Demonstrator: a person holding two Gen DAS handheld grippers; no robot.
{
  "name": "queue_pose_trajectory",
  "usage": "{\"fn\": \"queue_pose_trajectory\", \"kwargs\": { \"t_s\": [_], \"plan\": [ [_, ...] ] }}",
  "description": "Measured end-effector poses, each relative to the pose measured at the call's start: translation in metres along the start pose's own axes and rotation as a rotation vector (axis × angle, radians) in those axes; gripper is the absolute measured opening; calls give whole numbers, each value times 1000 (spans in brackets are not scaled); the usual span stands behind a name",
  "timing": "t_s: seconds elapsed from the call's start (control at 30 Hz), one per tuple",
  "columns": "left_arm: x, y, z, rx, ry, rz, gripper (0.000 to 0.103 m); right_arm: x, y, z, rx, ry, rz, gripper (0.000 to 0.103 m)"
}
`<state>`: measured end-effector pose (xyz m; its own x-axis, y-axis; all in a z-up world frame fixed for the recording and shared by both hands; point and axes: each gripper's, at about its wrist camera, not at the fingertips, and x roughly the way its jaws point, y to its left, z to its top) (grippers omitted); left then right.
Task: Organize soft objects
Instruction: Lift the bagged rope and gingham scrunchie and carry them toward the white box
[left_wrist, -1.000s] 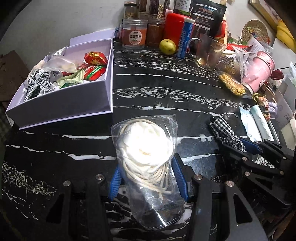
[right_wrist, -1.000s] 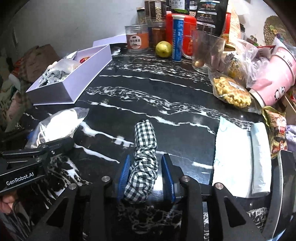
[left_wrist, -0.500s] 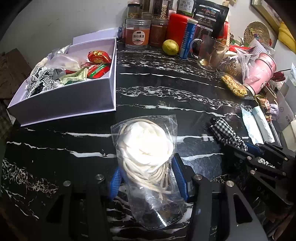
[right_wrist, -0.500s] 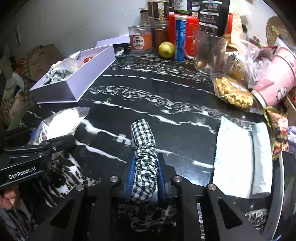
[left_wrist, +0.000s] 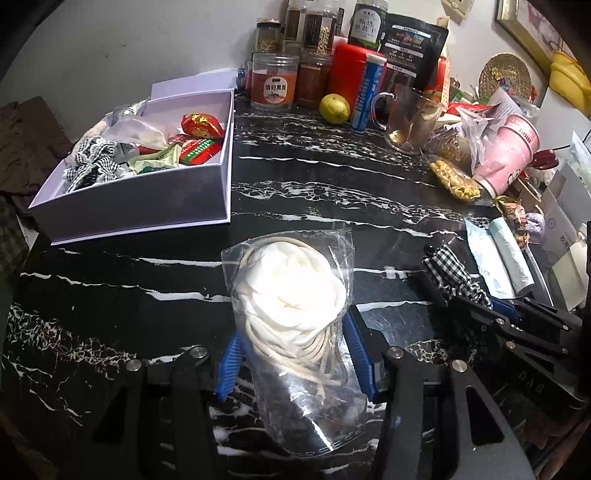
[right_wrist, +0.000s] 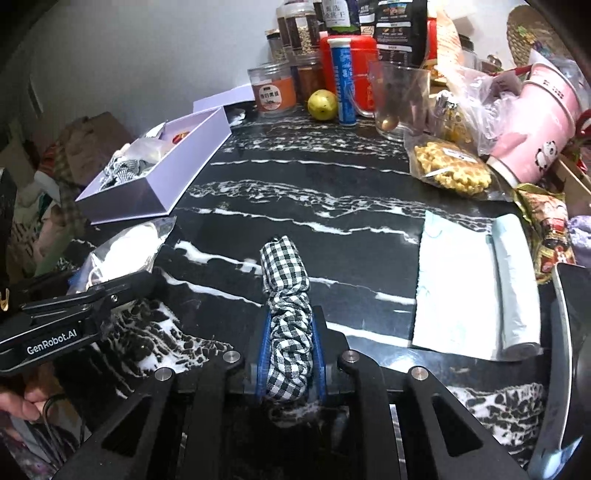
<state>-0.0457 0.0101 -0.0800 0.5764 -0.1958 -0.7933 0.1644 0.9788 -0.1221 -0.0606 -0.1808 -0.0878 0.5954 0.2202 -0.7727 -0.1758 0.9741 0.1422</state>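
Black white-veined marble bench (left_wrist: 295, 177), cluttered along its far edge with jars and packets; open lilac cardboard box (left_wrist: 147, 199) of soft items at far left. Left wrist view: left gripper (left_wrist: 295, 354) fingers clamped on clear plastic bag of white cord (left_wrist: 291, 295), near bench edge. Right wrist view: right gripper (right_wrist: 290, 354) fingers squeezed narrow on black-and-white checked fabric scrunchie (right_wrist: 286, 295), at mid-bench.

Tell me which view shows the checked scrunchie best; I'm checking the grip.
The right wrist view: the checked scrunchie fills the centre, pinched in the right gripper. The left wrist view shows it only small, at the right edge.
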Motion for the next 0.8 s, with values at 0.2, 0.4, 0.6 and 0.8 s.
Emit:
{"fn": "queue_pose_trajectory", "kwargs": {
  "t_s": [0.2,0.4,0.6,0.8],
  "plan": [
    [-10,-1,-4,-15,-13,-12,51,-12,4,-1,-14,-23,14,20],
    [-22,0,-6,-18,-37,-5,51,-20,5,-1,-11,-40,31,20],
    [-43,9,-2,-47,-93,17,51,-30,13,7,-37,-68,58,20],
    [-61,18,5,-79,-146,39,51,-41,30,24,-99,-109,99,20]
  ]
}}
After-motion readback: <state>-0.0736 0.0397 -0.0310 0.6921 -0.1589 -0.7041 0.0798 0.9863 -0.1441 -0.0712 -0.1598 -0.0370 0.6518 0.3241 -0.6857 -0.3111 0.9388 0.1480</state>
